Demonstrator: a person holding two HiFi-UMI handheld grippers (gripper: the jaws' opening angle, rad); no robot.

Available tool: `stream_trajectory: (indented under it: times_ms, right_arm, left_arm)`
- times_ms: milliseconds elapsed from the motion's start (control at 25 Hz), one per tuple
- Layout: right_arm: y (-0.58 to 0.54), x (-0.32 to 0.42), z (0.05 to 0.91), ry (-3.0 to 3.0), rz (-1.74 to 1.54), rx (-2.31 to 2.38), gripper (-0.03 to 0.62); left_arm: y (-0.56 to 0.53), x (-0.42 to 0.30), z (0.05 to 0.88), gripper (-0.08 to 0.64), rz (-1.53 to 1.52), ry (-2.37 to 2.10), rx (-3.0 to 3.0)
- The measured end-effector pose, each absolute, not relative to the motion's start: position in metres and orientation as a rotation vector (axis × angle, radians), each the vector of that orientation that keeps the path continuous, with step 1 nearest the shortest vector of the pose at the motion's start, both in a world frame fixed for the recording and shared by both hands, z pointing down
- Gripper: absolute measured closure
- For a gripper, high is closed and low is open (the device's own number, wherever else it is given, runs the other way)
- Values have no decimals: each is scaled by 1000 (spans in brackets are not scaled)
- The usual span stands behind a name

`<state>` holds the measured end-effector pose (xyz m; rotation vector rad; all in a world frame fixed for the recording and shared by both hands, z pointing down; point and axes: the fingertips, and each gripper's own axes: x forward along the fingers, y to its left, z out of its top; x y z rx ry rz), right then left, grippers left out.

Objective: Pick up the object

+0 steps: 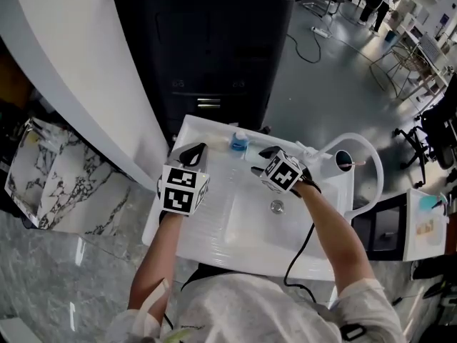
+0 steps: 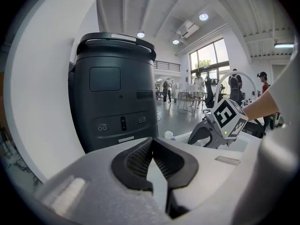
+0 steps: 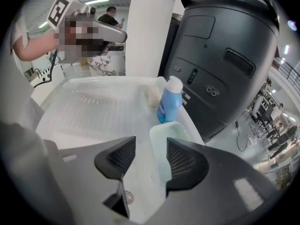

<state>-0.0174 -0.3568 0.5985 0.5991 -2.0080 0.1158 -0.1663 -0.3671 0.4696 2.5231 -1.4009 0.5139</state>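
1. A tall dark grey machine (image 1: 207, 48) stands on the floor right behind the sink (image 1: 243, 231), its front panel facing the sink's back edge.
2. The sink is a white moulded unit with a ribbed drainer on one side and a shallow basin on the other. Its back ledge carries a bottle, a small dish and a pale lump. The basin itself holds nothing loose.
3. The left gripper (image 1: 191, 151) hangs over the sink's back left corner, above the drainer. In the left gripper view its ribbed pads (image 2: 140, 159) meet at the tips with nothing between them.
4. The right gripper (image 1: 261, 160) points steeply down over the back of the basin. In the right gripper view its jaws stand wide apart and hold nothing. The near end of the dish shows in the gap between them, close to the right-hand pad (image 3: 180, 161), and no pad presses on it.
5. The blue bottle (image 3: 169, 102) with a white cap stands upright on the sink's back ledge, near the middle of that edge.
6. The pale green dish (image 3: 163, 149) lies on the same ledge, just in front of the bottle. It looks empty.
7. A pale sponge-like lump (image 3: 152, 96) sits on the ledge beside the bottle, on the drainer side.
8. The metal drain (image 1: 277, 206) is set in the basin floor.
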Motion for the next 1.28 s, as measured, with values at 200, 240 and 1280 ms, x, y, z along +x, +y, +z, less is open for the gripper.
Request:
stream_trajectory:
  times_ms: [200,240,1280]
  right_arm:
    - [-354,-12,614,-1971,139,553,388]
    - [-354,-12,617,-1967,134,544,393]
    - [-354,-10,642,-1897,100,397,537]
  left_arm:
    - [-365,-165,475,558,529,-1403,2516]
    - [-365,-166,476,558,535,-1405,2514]
    - [-364,-186,493,558,557,-1453,2437]
